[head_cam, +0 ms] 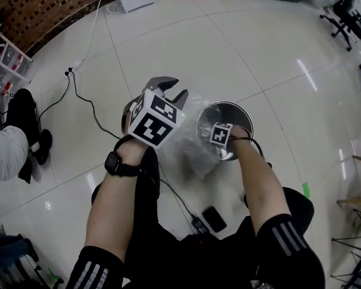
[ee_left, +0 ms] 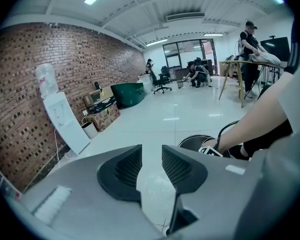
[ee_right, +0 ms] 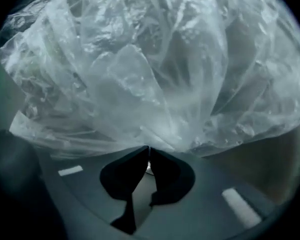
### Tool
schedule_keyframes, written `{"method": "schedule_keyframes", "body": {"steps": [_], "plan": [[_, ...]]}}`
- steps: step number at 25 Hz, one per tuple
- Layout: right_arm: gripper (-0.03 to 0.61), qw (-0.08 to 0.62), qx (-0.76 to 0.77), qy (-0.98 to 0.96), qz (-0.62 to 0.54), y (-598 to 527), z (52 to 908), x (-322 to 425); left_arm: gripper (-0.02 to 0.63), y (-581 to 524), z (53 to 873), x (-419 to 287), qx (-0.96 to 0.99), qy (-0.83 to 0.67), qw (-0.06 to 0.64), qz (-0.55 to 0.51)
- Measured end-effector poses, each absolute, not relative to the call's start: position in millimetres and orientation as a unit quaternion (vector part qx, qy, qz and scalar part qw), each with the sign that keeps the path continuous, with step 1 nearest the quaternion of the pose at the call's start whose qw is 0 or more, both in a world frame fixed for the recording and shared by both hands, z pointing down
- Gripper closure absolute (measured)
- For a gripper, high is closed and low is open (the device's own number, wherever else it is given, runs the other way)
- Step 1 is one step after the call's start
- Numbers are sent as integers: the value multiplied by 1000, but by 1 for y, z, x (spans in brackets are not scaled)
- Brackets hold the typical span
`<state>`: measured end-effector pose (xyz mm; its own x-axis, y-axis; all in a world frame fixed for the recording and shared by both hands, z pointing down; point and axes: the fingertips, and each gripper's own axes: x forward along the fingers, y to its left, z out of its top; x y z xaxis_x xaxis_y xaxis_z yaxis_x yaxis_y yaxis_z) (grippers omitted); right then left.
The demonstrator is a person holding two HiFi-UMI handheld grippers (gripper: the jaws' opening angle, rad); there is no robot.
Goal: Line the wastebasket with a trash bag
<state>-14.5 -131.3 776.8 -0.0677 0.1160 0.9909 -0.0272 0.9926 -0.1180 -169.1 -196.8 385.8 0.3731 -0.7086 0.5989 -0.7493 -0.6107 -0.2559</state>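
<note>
**Pinching the trash bag (ee_right: pixel 139 74) at the wastebasket (head_cam: pixel 237 114)**

On the white tiled floor (head_cam: pixel 258 53) the round metal wastebasket stands upright just ahead of me. The clear trash bag is bunched over its near-left rim, part of it in the mouth and part spilling outside. My right tongs (ee_right: pixel 148 149) point down into the basket, pressed together on a fold of the bag, which billows across their whole view. My left tongs (head_cam: pixel 171 92) sit just left of the bag, spread, gripping nothing.
</note>
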Motion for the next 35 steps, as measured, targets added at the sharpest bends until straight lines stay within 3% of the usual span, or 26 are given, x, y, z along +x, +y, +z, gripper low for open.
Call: {"method": "schedule_keyframes", "body": {"steps": [2, 6, 12, 18, 22, 33, 34, 35], "plan": [[552, 679, -25, -730, 67, -131, 775, -15, 495, -197, 385, -169, 828, -439, 29, 346], [466, 647, 11, -756, 96, -143, 746, -20, 495, -199, 384, -170, 829, -438, 29, 346], [465, 623, 45, -779, 61, -158, 677, -7, 495, -199, 380, -175, 827, -449, 32, 337], [450, 452, 76, -885, 76, -151, 554, -69, 495, -198, 368, -176, 828, -458, 27, 323], [417, 390, 26, -914, 110, -111, 511, -114, 495, -198, 367, -178, 828, -458, 30, 322], [391, 447, 21, -888, 107, -78, 563, -140, 495, -193, 376, -183, 831, -449, 38, 327], [418, 452, 29, -886, 100, -80, 565, -140, 495, -193, 376, -183, 831, -448, 38, 328], [485, 454, 38, -885, 93, -82, 564, -139, 495, -193, 376, -183, 831, -447, 37, 329]]}}
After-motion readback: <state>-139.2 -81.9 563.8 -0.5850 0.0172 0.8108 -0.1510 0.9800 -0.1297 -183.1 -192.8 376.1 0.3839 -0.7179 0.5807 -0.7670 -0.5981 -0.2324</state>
